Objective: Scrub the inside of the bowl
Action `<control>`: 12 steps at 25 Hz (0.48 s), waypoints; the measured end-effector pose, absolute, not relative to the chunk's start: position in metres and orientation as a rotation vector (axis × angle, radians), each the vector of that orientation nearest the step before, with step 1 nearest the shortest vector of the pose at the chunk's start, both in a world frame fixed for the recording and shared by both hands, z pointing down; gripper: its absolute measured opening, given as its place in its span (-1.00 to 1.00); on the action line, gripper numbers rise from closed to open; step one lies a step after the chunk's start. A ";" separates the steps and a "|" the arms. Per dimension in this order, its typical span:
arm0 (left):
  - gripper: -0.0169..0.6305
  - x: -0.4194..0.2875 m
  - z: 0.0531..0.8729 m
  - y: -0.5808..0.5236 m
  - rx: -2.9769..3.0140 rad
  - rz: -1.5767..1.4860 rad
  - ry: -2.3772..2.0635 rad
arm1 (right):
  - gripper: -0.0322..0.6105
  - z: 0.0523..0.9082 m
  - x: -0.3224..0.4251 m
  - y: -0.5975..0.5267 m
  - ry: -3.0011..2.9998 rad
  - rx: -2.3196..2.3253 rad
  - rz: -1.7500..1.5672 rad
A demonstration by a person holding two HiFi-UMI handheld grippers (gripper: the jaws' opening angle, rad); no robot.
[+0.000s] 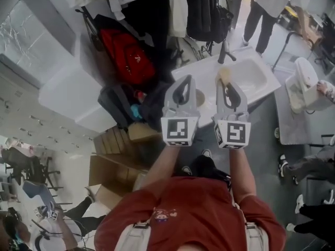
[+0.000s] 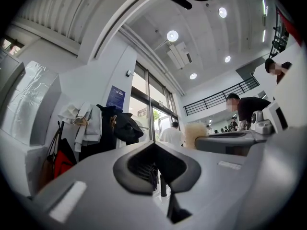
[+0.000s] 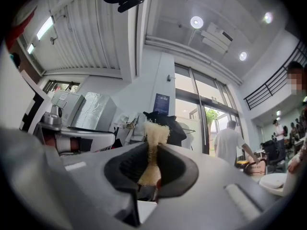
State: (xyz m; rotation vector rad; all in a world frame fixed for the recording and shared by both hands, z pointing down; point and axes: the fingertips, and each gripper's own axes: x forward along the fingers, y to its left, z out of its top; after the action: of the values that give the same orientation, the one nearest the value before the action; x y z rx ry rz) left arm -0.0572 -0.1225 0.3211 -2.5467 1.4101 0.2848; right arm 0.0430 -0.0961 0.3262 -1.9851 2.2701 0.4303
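Left gripper (image 1: 182, 83): jaws together, empty. Right gripper (image 1: 229, 87): clamped on scrubber (image 3: 154, 133). Sink (image 1: 269, 80) ahead. Bowl not identifiable; scrubbing seemingly not begun.

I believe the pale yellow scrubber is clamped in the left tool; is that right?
Not quite. The pale yellow scrubber is clamped in the right tool, as the right gripper view shows; the left tool is shut on nothing.
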 end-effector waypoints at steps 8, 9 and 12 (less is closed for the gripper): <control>-0.93 -0.018 0.316 -0.170 -2.540 0.279 1.412 | -0.75 0.323 0.081 -0.143 2.271 -1.973 0.426; -0.93 -0.012 0.316 -0.177 -2.536 0.275 1.415 | -0.75 0.323 0.087 -0.150 2.273 -1.970 0.423; -0.93 0.009 0.315 -0.198 -2.533 0.262 1.416 | -0.75 0.323 0.108 -0.171 2.273 -1.968 0.398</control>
State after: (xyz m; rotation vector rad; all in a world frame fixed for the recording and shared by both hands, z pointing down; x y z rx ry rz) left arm 0.0091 -0.1978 0.3155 -2.5328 1.4155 0.2620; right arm 0.1075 -0.1714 0.3231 -1.9678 2.2731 0.3975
